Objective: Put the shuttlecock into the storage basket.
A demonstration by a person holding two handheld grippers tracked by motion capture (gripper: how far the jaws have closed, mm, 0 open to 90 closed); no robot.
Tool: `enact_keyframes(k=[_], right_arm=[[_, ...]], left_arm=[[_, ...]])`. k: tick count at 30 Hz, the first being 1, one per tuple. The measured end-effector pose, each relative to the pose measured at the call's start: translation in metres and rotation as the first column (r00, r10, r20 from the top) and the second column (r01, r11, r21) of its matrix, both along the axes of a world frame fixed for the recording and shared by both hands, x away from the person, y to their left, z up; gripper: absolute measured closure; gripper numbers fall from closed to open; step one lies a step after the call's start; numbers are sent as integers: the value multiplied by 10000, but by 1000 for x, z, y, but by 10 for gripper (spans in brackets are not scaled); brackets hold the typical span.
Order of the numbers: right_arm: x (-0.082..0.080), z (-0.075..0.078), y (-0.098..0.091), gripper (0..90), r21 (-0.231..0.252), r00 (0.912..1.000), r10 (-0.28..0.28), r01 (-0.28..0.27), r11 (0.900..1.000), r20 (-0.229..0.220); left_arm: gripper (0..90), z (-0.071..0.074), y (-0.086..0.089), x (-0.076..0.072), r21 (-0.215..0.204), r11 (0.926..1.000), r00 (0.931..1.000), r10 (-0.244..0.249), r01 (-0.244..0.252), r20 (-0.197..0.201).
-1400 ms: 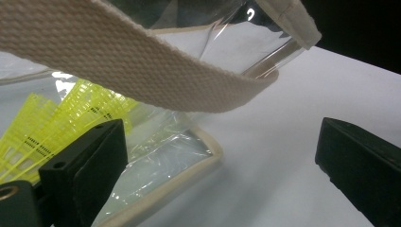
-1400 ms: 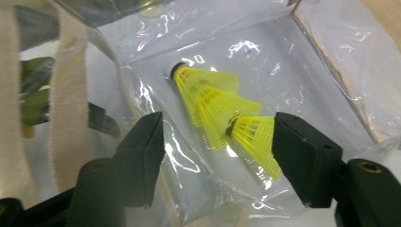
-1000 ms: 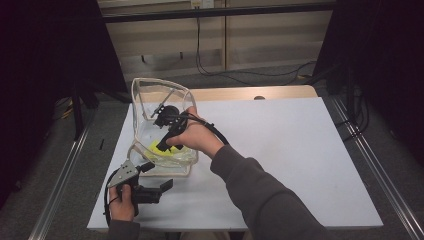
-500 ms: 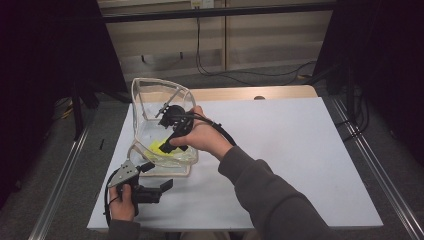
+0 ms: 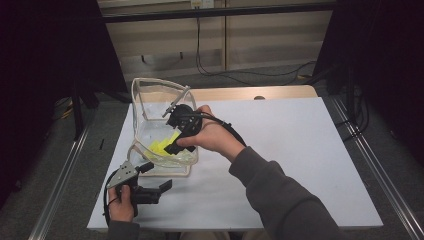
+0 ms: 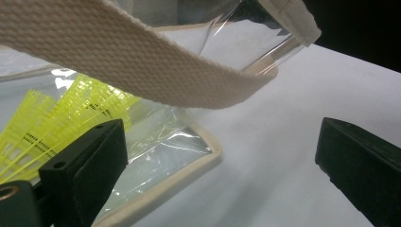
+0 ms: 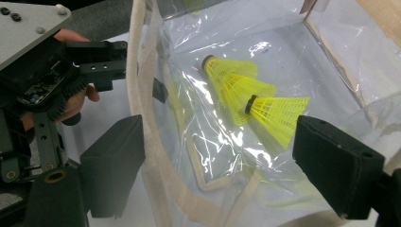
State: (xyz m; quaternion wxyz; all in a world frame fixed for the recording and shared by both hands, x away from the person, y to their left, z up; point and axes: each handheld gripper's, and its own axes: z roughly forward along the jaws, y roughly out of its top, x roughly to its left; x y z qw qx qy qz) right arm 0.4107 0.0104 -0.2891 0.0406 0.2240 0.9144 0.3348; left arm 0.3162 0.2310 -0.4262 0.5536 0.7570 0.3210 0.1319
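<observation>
Since a second ago: right gripper (image 5: 172,148) drawn back a little toward 4 o'clock and lifted slightly out of the clear bag (image 5: 150,100), jaws just been opening, nothing between them. Left gripper (image 5: 156,176) unmoved at the near left corner of the tabletop (image 5: 300,150).

Now, in the high view: clear bag with cream fabric trim standing open at about 10 o'clock from the middle of the white tabletop, mouth facing the person. Yellow shuttlecocks (image 5: 162,146) lying on the bag's bottom, just at 9 o'clock of the right gripper's jaw tips. Right hand (image 5: 212,135) at the bag's mouth, gripper pointed down toward 8 o'clock into the bag.

In the right gripper view: jaws spread wide, empty. Two shuttlecocks (image 7: 257,101) lying side by side inside the bag, black-tipped corks toward 10 o'clock, skirts fanning toward 4 o'clock, resting on crinkled clear plastic and apart from both jaws. Bag's cream rim (image 7: 142,94) running from 12 to 6 o'clock between the jaws. Left gripper (image 7: 101,56) farther off at 10 o'clock, outside the bag.

In the left gripper view: jaws spread wide, nothing between them. Cream strap (image 6: 142,66) of the bag arching across the top, yellow shuttlecock skirt (image 6: 61,123) seen through the plastic at 9 o'clock behind the left-hand jaw, bare white tabletop (image 6: 283,118) at 3 o'clock.
</observation>
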Motion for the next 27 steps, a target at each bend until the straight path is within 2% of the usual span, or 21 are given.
enact_keyframes(k=[7,27], right_arm=[[-4,4,-9,173,83,9999,30,-31,10000,113],[-12,4,-40,167,408,9997,-4,-6,9992,251]], left_arm=[[30,0,0,0,-12,10000,10000,14,-14,1],[30,0,-1,0,70,9999,9999,103,-103,36]])
